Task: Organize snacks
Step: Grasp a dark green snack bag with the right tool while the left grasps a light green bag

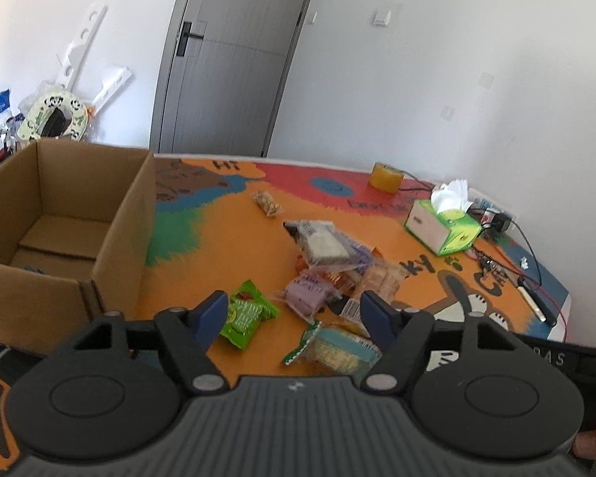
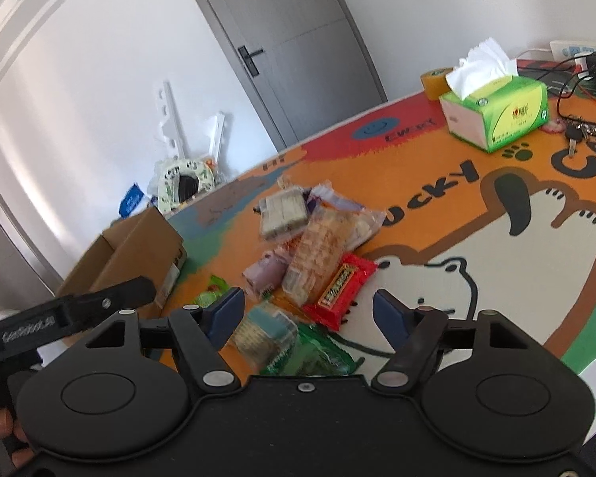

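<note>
Now both tools open, nothing held: left tool (image 1: 294,314), right tool (image 2: 308,314) above snack pile (image 1: 329,274) on bench (image 1: 226,238). Cardboard box (image 1: 59,214) sits left. Risk: overlapping wrappers, so grasp may pinch two packets or slip.

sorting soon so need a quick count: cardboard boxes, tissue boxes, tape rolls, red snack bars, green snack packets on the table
cardboard box: 1
tissue box: 1
tape roll: 1
red snack bar: 1
green snack packets: 2
total: 6
</note>
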The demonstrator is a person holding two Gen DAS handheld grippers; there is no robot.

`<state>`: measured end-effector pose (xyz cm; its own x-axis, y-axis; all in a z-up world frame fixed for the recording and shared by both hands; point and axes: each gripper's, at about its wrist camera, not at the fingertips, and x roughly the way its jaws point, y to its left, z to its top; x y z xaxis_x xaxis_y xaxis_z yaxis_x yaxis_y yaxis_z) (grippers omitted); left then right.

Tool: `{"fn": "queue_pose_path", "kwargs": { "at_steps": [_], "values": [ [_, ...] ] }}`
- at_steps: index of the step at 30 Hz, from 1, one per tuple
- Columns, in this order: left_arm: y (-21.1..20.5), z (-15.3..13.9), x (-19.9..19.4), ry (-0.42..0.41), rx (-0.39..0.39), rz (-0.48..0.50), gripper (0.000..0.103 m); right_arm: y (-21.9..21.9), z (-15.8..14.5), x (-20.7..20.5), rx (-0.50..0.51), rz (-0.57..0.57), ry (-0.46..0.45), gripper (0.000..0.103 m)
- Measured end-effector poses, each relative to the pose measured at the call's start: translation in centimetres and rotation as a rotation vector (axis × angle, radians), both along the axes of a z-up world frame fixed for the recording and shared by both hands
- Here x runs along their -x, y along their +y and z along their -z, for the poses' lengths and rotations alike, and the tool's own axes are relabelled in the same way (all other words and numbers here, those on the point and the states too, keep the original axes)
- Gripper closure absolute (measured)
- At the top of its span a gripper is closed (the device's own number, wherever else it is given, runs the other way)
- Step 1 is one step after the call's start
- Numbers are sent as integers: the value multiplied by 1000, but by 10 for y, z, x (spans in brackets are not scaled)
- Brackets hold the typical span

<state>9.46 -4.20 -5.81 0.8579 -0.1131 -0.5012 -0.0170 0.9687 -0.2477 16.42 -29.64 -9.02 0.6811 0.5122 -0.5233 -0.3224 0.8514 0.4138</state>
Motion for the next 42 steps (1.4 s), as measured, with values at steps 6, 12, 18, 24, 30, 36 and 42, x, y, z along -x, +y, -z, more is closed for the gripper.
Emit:
{"fn": "queue_pose_path", "kwargs": {
  "at_steps": [6, 12, 18, 24, 30, 36, 42],
  "values": [
    [2, 14, -10, 32, -13, -9, 35, 12, 21, -3, 80, -32, 58, 33],
    [4, 24, -18, 56, -37, -16, 35, 21, 31, -4, 126, -81, 69, 69],
    [6, 33, -34, 75, -58, -31, 35, 12, 33, -16, 107, -38, 52, 70],
    [4, 42, -50, 82, -88, -54, 35, 0, 27, -29, 93, 27, 23, 70],
    [5, 55, -66, 114, -113, -67, 35, 1, 30, -35, 130, 43, 35, 54],
    [5, 59, -63, 118, -136, -66, 63, 6, 31, -28, 170, 48, 22, 52],
    [5, 53, -54, 107, -115, -57, 69, 9, 28, -24, 153, 11, 19, 73]
  ]
}}
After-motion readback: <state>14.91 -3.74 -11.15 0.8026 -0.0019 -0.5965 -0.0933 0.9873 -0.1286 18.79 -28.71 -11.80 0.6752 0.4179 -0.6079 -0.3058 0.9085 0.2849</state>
